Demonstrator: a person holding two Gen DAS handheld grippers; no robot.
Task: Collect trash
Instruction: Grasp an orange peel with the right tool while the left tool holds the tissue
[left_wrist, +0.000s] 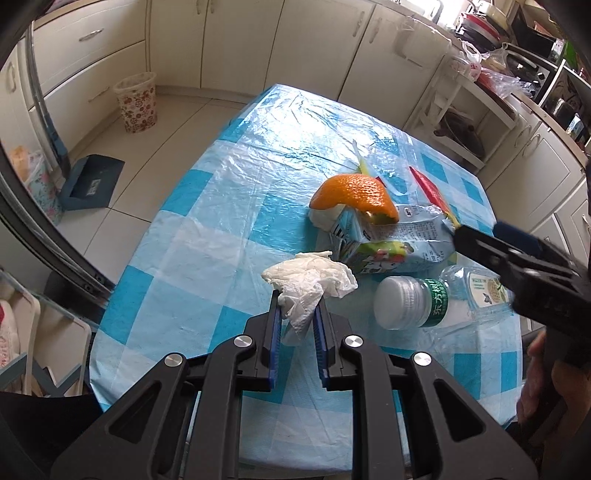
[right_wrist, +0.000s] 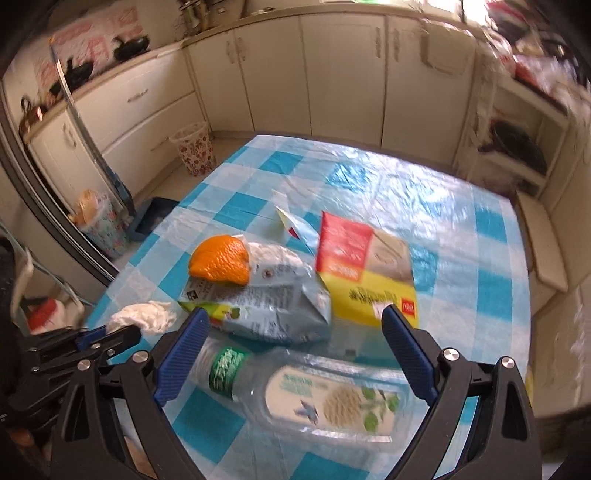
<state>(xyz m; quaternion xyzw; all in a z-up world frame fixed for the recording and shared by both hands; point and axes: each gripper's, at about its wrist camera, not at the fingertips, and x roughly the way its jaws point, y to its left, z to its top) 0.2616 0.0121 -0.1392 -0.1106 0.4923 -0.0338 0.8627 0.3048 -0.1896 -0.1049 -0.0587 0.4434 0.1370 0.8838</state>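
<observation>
Cream cabinets (right_wrist: 332, 74) line the walls past the table's (right_wrist: 491, 258) far edge. The floor (left_wrist: 122, 221) is pale tile. A flowered bin (left_wrist: 136, 103) stands off the table's far left corner. Daylight glares at the top right, over a cluttered counter (left_wrist: 517, 74).

A table (left_wrist: 207, 206) under a blue-and-white checked cloth, sheeted with clear plastic, carries the litter. The crushed carton (right_wrist: 273, 295) lies about mid-table. An orange peel (left_wrist: 356, 195) leans on its top. A crumpled tissue (left_wrist: 314, 280) lies to its left. A clear plastic bottle (right_wrist: 314, 398) lies on its side on the carton's near side. A red-and-yellow flat packet (right_wrist: 365, 266) lies just to its right.
</observation>
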